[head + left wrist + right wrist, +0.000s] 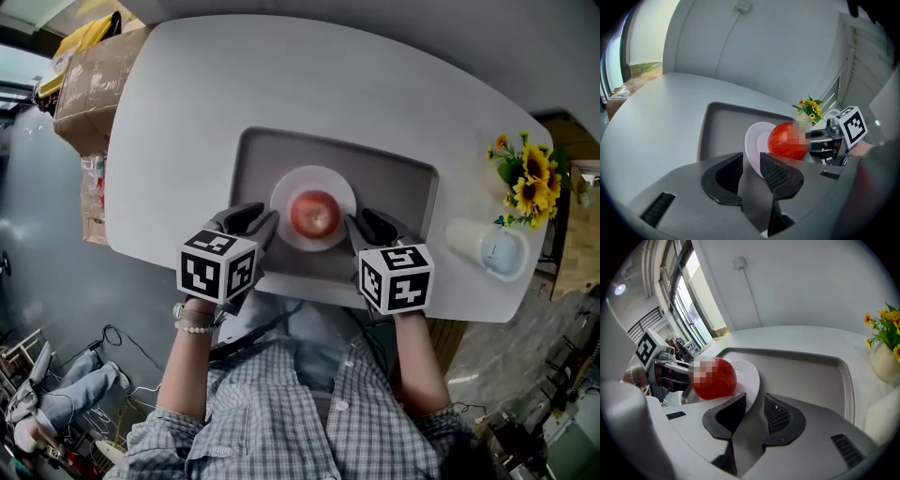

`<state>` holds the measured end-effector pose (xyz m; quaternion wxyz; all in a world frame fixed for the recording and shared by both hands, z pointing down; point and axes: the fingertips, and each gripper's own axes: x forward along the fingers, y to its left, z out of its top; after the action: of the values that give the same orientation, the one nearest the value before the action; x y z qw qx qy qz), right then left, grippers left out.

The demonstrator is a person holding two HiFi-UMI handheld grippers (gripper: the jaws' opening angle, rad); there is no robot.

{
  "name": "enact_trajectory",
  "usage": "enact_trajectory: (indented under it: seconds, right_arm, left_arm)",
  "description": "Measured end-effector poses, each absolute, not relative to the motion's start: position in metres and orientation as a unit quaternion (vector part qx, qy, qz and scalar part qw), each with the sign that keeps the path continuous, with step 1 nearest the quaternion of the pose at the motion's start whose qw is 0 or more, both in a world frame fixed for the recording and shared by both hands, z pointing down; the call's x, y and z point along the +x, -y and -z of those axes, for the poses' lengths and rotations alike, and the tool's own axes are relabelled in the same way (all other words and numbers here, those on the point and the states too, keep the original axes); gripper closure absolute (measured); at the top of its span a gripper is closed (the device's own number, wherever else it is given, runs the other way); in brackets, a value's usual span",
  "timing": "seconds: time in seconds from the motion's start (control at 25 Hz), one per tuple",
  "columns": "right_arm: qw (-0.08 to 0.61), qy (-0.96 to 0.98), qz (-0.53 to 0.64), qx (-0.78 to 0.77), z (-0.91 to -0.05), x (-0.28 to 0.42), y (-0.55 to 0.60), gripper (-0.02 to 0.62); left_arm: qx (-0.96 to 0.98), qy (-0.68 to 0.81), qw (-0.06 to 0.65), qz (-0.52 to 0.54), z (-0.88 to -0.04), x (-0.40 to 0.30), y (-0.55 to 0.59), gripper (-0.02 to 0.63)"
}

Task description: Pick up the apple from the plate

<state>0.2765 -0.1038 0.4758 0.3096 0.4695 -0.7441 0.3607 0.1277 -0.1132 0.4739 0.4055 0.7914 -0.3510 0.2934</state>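
The left hand-held gripper [263, 223] sits at the plate's [284, 187] eight o'clock, the right hand-held gripper [354, 225] at four; both have their jaws narrowly apart and empty, probably flanking to close in from two sides; the apple [314, 214] rests mid-plate on a tray [403, 183]; flowers [527, 178] stand at two o'clock.

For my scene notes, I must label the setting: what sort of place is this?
Probably a workroom or lab, not a home: brown cardboard boxes beside the white rounded table, loose black cables on the floor.
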Motion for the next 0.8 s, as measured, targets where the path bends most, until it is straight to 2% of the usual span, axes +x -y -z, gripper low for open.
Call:
enact_trajectory:
  seconds: [0.36, 0.8]
  right_arm:
    - [0.287, 0.734, -0.410, 0.459, -0.480, 0.271, 0.099, 0.499]
    - [0.281, 0.710, -0.445, 0.468, -0.482, 0.261, 0.092, 0.508]
  left_arm:
    - [0.763, 0.349, 0.462, -0.286, -0.487, 0.130, 0.111, 0.509]
    - [0.749, 0.353, 0.485, -0.281, -0.490, 0.128, 0.113, 0.529]
